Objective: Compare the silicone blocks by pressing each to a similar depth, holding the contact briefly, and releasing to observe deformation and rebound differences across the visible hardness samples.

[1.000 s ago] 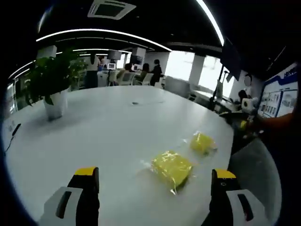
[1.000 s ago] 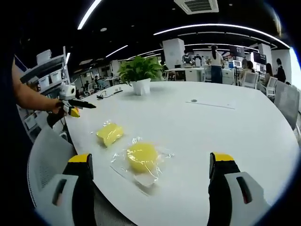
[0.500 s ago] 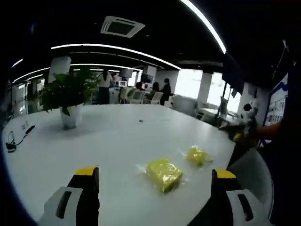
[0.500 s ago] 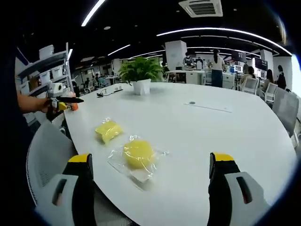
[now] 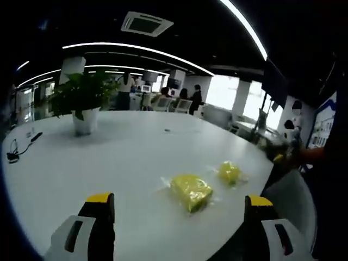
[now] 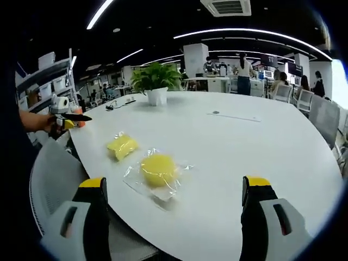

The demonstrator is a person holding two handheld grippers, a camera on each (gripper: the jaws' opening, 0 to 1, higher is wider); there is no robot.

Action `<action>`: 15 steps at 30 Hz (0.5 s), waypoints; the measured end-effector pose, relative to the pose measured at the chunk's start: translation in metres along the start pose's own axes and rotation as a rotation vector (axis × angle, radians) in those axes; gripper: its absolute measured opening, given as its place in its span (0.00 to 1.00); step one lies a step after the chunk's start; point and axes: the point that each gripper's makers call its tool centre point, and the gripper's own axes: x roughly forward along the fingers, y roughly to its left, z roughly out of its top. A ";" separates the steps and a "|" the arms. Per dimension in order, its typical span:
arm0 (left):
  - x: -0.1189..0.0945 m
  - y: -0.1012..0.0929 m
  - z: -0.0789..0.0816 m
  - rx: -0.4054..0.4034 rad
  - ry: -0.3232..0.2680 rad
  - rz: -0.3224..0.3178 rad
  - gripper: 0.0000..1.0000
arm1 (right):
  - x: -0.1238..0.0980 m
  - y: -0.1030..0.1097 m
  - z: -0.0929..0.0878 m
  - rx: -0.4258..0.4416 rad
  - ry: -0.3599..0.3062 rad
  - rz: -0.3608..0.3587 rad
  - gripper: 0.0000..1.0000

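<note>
Two yellow silicone blocks in clear plastic wrap lie near the edge of a big white table. In the left gripper view the squarish block is nearer and the rounder block lies beyond it to the right. In the right gripper view the rounder block is nearer, the squarish block behind it to the left. My left gripper is open, held above and short of the blocks. My right gripper is open too, nothing between its jaws. The left gripper appears at the far left in a hand.
A potted plant in a white pot stands farther back on the table, and a cable lies near its left edge. A grey chair back sits close to the table edge. People and desks are in the background.
Both cameras shifted a little; the blocks stay put on the table. In the right gripper view the blocks sit slightly higher and farther left. Both grippers remain open.
</note>
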 end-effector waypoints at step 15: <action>0.004 0.001 0.002 -0.101 -0.034 0.043 1.00 | 0.005 -0.001 -0.010 -0.020 0.034 0.008 0.96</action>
